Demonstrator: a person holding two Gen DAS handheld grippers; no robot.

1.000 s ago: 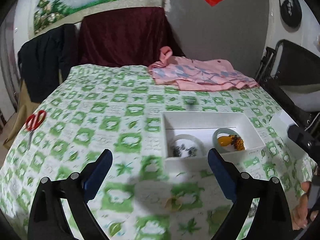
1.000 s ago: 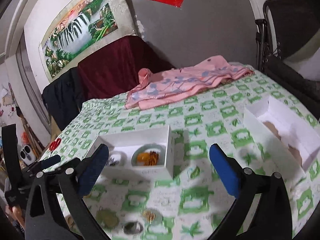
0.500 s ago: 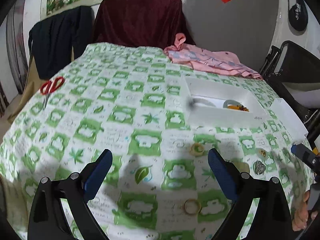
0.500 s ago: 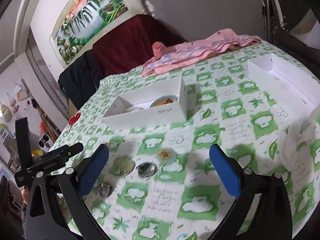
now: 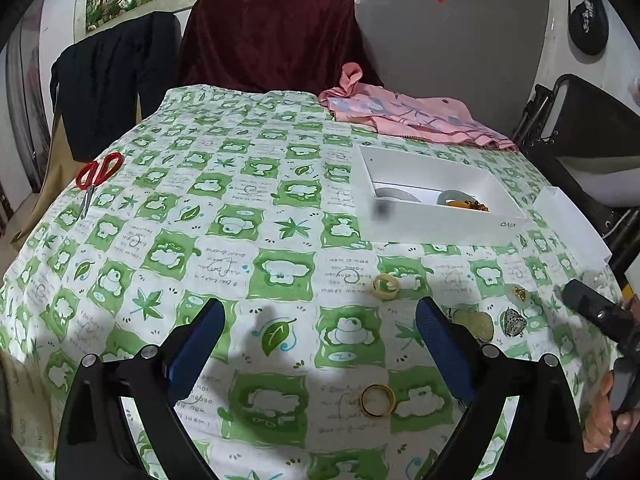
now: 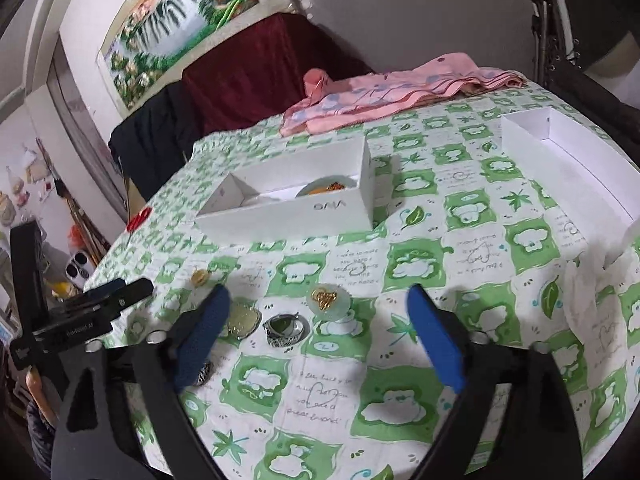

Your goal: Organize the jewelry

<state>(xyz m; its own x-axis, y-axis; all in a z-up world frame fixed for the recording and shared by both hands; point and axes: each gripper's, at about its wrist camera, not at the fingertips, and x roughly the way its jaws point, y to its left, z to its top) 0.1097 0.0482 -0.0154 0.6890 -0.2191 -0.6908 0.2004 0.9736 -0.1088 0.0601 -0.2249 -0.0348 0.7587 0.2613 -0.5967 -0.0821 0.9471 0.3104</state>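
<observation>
Both grippers hover wide open and empty over the table's near edge. The left gripper faces a gold ring; the right gripper frames a gold-heart pendant. The white box sits mid-table. Likely next: lower and pinch one piece.

Matt printed cloth covers the table — glossy gold-metal ring, smooth white card box.

Indoor light even, moderately bright, from overhead. Soft gripper shadows on tablecloth near frame bottom. Strong fisheye bend, dark vignette corners. Dark blurry smudge over white box in left view. Slight softness toward edges.
</observation>
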